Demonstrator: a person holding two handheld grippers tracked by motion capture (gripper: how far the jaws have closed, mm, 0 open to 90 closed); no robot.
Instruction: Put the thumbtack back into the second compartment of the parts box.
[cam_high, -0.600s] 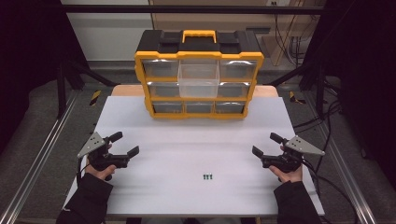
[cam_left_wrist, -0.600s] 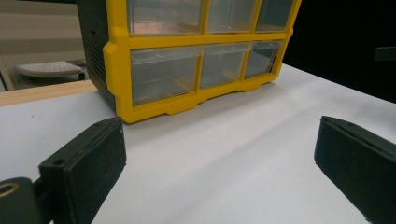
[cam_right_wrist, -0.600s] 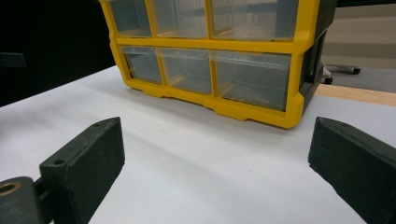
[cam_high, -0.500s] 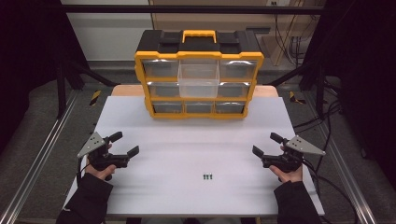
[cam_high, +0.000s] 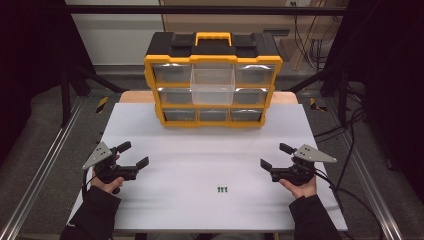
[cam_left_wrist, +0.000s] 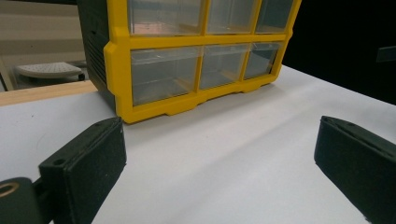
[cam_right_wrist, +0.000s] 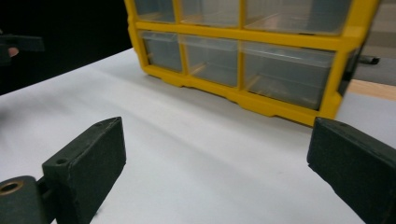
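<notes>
Near the screws — empty, spread grippers

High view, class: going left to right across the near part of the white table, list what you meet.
Left gripper, jaws open → small green parts lying on the table → right gripper, jaws open.
</notes>
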